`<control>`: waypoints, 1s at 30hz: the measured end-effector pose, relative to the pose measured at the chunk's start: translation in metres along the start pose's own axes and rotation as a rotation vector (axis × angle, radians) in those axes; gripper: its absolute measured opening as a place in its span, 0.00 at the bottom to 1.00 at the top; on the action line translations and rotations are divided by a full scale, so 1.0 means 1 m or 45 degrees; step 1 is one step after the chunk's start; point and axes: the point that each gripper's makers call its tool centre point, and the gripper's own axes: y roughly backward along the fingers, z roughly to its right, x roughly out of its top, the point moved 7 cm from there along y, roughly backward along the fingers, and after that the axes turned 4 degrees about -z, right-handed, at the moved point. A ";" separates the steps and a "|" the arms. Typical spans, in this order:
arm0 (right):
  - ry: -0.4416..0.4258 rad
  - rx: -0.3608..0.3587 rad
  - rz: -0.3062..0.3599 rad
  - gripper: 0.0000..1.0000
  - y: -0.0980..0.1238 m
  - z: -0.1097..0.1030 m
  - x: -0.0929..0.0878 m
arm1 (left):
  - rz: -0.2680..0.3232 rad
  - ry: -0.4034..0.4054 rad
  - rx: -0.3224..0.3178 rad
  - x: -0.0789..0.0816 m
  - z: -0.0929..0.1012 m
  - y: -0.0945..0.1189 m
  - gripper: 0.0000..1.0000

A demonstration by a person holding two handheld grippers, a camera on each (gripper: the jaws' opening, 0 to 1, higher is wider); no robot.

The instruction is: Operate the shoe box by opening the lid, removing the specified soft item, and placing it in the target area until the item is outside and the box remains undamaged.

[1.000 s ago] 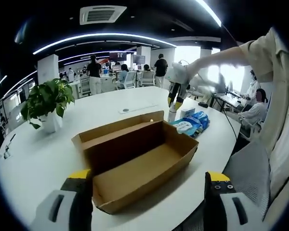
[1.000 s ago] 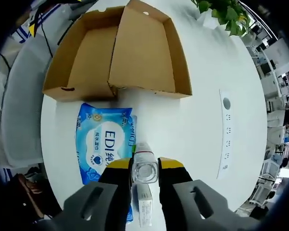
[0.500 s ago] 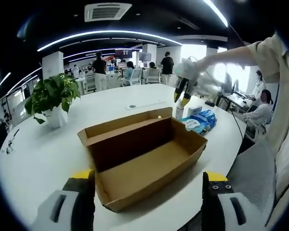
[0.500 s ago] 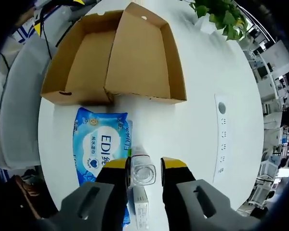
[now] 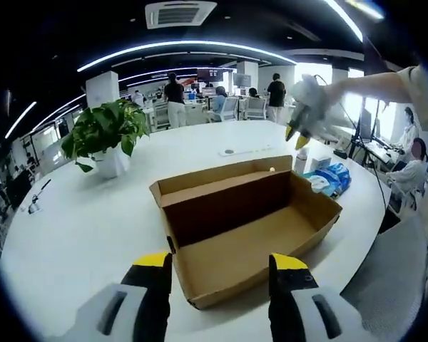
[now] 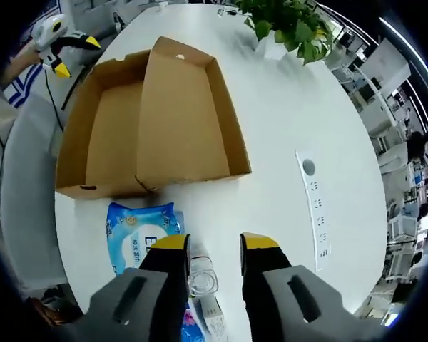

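On a round white table [image 5: 71, 235], a brown cardboard shoe box [image 5: 246, 224] lies open, its lid [image 6: 189, 117] folded flat alongside the tray, and nothing can be seen inside it. The opening step looks finished, and the box appears undamaged, with clean walls and corners.

In the right gripper view, the soft item, a blue wet-wipe pack [image 6: 139, 235], rests flat on the table just outside the box's short end, at about seven o'clock from the box. Judging from this, the removal looks done too, and little seems left beyond drawing the hands away. The pack is plump and glossy, with white lettering. A clear bottle [image 6: 203, 278] and a small white carton [image 6: 215, 317] stand just beside it.

The right gripper [image 6: 205, 246] hovers above the bottle, jaws parted and holding nothing. The left gripper [image 5: 217, 260] sits near the box's closest corner, at six o'clock in its own view, jaws wide and empty. A potted plant [image 5: 107, 135] stands at ten o'clock, well apart from the box.
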 end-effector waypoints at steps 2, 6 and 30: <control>-0.043 -0.007 0.015 0.25 -0.002 0.002 0.003 | -0.028 0.026 0.022 -0.004 -0.005 -0.002 0.53; -0.150 -0.019 0.059 0.29 -0.007 0.007 0.011 | -0.074 0.065 0.067 -0.012 -0.014 -0.006 0.45; -0.852 0.098 0.195 0.28 -0.061 0.010 0.034 | -0.168 0.332 0.150 -0.036 -0.031 -0.021 0.05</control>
